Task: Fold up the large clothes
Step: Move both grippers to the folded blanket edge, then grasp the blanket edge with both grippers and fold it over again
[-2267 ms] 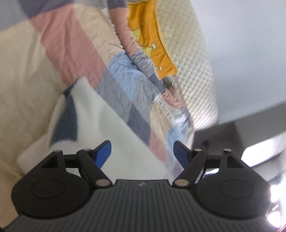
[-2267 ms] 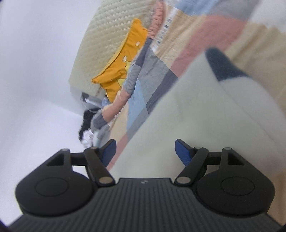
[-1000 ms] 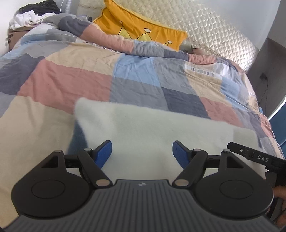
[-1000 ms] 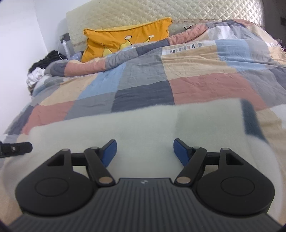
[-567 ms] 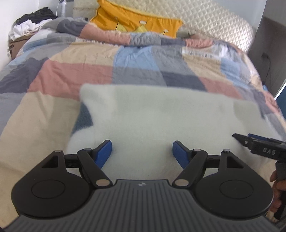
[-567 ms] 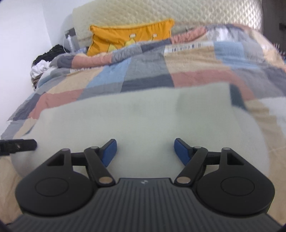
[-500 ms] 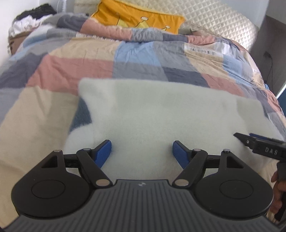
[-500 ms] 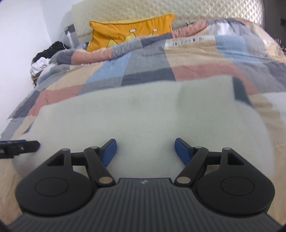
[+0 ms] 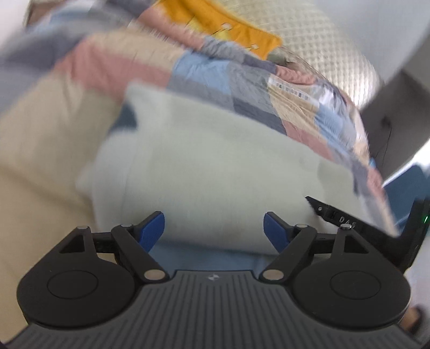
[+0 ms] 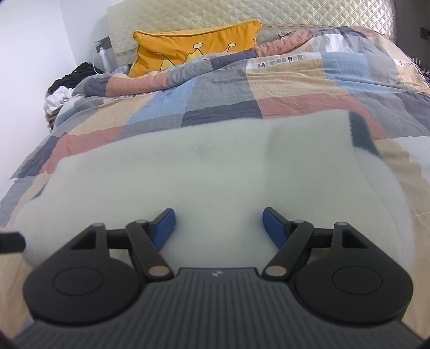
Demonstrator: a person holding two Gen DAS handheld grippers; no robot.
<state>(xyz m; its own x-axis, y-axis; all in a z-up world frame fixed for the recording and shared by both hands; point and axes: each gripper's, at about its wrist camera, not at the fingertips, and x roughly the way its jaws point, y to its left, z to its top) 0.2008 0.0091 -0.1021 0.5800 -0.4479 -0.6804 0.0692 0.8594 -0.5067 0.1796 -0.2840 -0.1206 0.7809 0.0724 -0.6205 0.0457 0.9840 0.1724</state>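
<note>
Fleece garment [image 9: 204, 166], pale cream and fuzzy with a dark blue-grey patch at one corner, lies folded into a soft rectangle on the patchwork quilt [image 9: 88, 64] in your blurred left wrist view, just ahead of your left tool [image 9: 214, 228], whose blue pads are spreading with nothing pinched between them; your right tool's black tip shows at the right edge, lettered "DAS". In your right wrist view the same garment spreads beneath and ahead of your right tool [image 10: 219, 224], jaws apart and gripping nothing, while the quilt's strip reads "FASHION HOME" before a yellow crown-printed cushion [image 10: 193, 48] and quilted headboard [image 10: 295, 13].
</note>
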